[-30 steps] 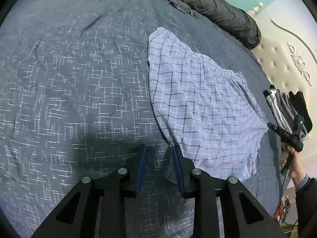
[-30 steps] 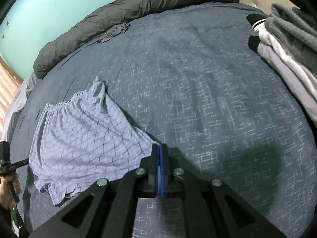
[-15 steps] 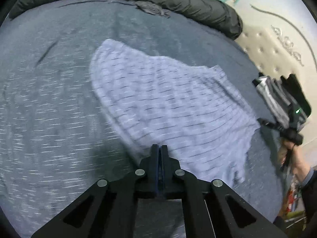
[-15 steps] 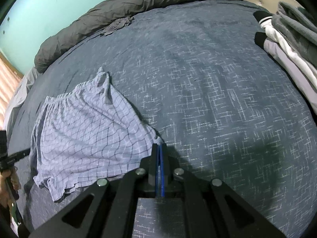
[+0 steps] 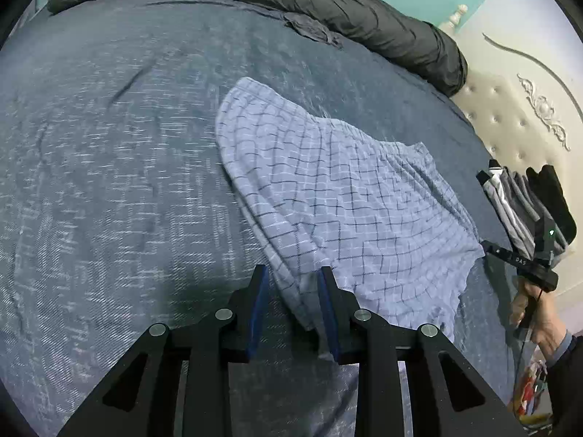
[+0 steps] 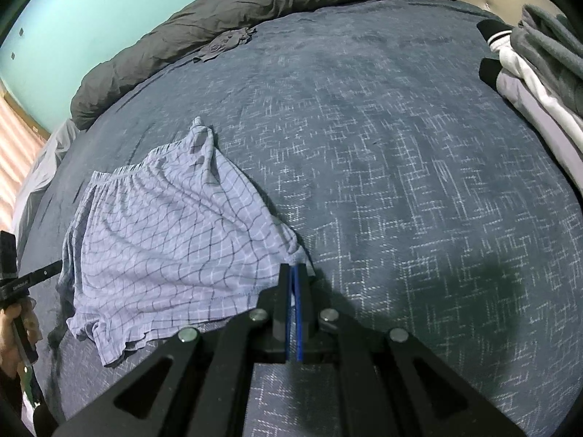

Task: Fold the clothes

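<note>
Light blue checked shorts [image 5: 346, 200] lie spread on the dark blue bed cover [image 5: 109, 182]. My left gripper [image 5: 293, 280] is at their near hem. Its jaws are opening, and a fold of the hem lies loose between them, close to the right finger. In the right wrist view the shorts [image 6: 164, 236] stretch away to the left, waistband at the far side. My right gripper [image 6: 294, 269] is shut on their right corner. The left wrist view shows this right gripper [image 5: 517, 258] from the side, held in a hand [image 5: 535, 313].
A rolled dark grey duvet [image 5: 328, 11] runs along the far edge of the bed, with a small dark garment [image 5: 313, 31] beside it. A stack of folded clothes [image 6: 539, 83] sits at the right by the padded headboard [image 5: 510, 123].
The left jaws, apart a second ago, shut at the shorts' hem and have now parted again. The left view has shifted over the shorts. The right gripper stays shut on its corner.
</note>
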The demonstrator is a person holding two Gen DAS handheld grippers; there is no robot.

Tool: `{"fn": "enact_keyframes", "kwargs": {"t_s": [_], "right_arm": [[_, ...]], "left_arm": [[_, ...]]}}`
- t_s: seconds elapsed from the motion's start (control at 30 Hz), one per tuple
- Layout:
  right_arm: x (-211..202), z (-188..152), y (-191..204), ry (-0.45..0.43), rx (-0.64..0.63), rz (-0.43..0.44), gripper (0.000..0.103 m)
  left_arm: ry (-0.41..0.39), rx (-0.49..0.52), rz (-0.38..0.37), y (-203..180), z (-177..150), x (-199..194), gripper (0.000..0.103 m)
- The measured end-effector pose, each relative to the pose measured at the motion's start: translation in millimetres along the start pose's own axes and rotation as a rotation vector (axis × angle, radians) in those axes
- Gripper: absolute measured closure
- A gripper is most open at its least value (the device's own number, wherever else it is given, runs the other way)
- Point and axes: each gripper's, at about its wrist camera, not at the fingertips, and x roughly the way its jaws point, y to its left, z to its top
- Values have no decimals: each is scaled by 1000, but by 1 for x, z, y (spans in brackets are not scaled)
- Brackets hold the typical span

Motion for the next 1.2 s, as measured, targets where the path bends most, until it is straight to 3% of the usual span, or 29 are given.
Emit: {"fn": "enact_keyframes", "kwargs": {"t_s": [0.17, 0.5, 0.57, 0.63, 0.83, 1.0, 1.2], "right_arm": [[-4, -2, -2, -1, -1, 2, 102], [-2, -3, 3, -1, 6, 5, 102], [-3, -2, 2, -4, 10, 5, 102], [-3, -2, 2, -4, 9, 5, 102], [-3, -4, 0, -5, 14, 5, 102], [-8, -5, -4, -10, 19, 5, 102], [-13, -3, -7, -17, 13, 2, 102]], "left_arm": [[17, -36, 43, 17, -9, -3, 72], [55, 30, 0, -5, -18, 18, 73], [51, 25, -12, -7, -18, 19, 80], [48, 29, -13, -7, -16, 19, 100], [33, 63, -32, -12, -12, 8, 101], [-9, 22, -49, 6, -4, -18, 101], [-31, -46, -4, 49, -5, -51, 101]]}}
